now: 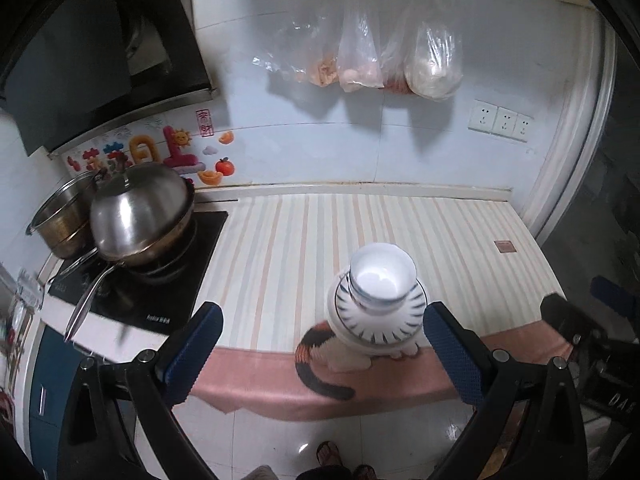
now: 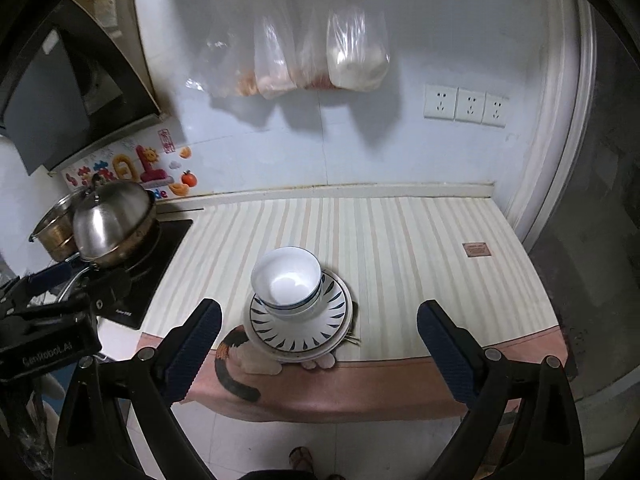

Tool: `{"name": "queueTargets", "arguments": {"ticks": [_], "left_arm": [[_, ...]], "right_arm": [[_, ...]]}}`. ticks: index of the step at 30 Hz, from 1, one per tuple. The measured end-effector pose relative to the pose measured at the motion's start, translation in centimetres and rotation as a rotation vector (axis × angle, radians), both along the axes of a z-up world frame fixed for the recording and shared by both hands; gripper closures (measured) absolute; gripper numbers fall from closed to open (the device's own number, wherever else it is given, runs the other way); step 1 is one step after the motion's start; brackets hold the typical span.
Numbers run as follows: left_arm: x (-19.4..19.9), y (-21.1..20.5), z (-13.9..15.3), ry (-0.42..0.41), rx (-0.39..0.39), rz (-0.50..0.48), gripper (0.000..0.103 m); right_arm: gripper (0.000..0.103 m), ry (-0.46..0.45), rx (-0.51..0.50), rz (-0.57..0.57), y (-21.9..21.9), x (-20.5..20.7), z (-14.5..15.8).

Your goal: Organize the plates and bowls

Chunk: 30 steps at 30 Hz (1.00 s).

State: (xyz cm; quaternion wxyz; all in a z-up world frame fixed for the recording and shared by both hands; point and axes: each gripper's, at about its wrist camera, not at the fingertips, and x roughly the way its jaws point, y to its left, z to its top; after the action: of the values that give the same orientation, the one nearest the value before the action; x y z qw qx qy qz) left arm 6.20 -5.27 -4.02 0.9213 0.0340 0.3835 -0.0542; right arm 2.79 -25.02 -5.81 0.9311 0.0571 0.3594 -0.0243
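Note:
White bowls with blue rims sit nested on top of a stack of white plates with blue dash patterns, near the front edge of the striped counter mat. My left gripper is held above and in front of the counter edge, jaws wide apart with nothing between them. My right gripper hangs likewise, open and empty, back from the stack. The other gripper shows at the right edge of the left wrist view and at the left edge of the right wrist view.
A lidded steel wok and a pot stand on the black cooktop at left. Plastic bags hang on the wall. Wall sockets are at right. A cat-print pink cloth drapes over the counter's front edge. A sandalled foot is on the floor.

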Motion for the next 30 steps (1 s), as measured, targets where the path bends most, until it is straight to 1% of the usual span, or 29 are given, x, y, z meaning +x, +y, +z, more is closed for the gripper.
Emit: {"name": "queueTargets", "arguments": {"ticks": [6, 14, 16, 19, 30], "left_arm": [[-4.3, 0.2, 0.7, -0.006, 0.012, 0.025, 0.0], [-8.7, 0.8, 2.0, -0.059, 0.029, 0.089, 0.0], [-9.3, 0.8, 2.2, -0.064, 0.027, 0.095, 0.0], [-10.5, 0.6, 2.5, -0.079, 0.043, 0.107, 0.0], [-12.6, 0.6, 3.3, -0.105, 0.031, 0.108, 0.0]], "right_arm": [[0.002, -0.014, 0.006, 0.029, 0.0, -5.0, 1.9], [0.002, -0.062, -0.014, 0.044, 0.4, -10.5, 3.8], [0.002, -0.067, -0.019, 0.051, 0.5, -11.3, 3.9], [0.002, -0.069, -0.018, 0.063, 0.4, -12.0, 4.1], [0.002, -0.083, -0.023, 0.067, 0.0, -13.6, 4.5]]}}
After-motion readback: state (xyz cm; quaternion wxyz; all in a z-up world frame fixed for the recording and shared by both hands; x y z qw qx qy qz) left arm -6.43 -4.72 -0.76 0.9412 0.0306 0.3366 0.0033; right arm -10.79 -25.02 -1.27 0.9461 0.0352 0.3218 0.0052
